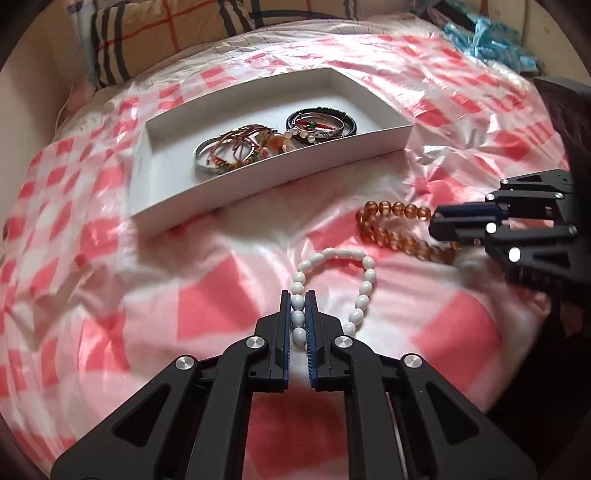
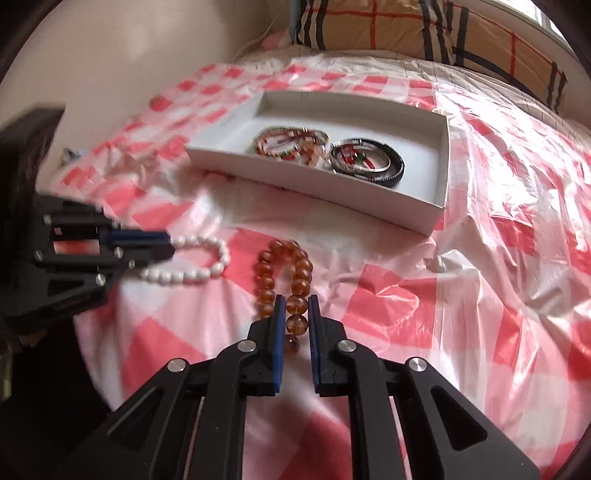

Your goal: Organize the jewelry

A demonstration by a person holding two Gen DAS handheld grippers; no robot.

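A white bead bracelet (image 1: pixel 364 288) lies on the pink checked plastic sheet, and my left gripper (image 1: pixel 297 297) is shut on its near strand. To its right an amber bead bracelet (image 1: pixel 395 221) lies on the sheet; my right gripper (image 2: pixel 296 301) is shut on its near beads. The same amber bead bracelet (image 2: pixel 295 258) and the white bead bracelet (image 2: pixel 207 258) both show in the right wrist view, with the left gripper (image 2: pixel 168 245) coming in from the left. Behind them sits a white tray (image 1: pixel 155 177) holding several bangles (image 1: pixel 240 149).
The white tray (image 2: pixel 439 173) has bare floor at its ends. A plaid pillow (image 1: pixel 147 33) lies at the head of the bed and blue plastic (image 1: pixel 491 40) at the far right. A dark object (image 2: pixel 22 147) stands beside the bed.
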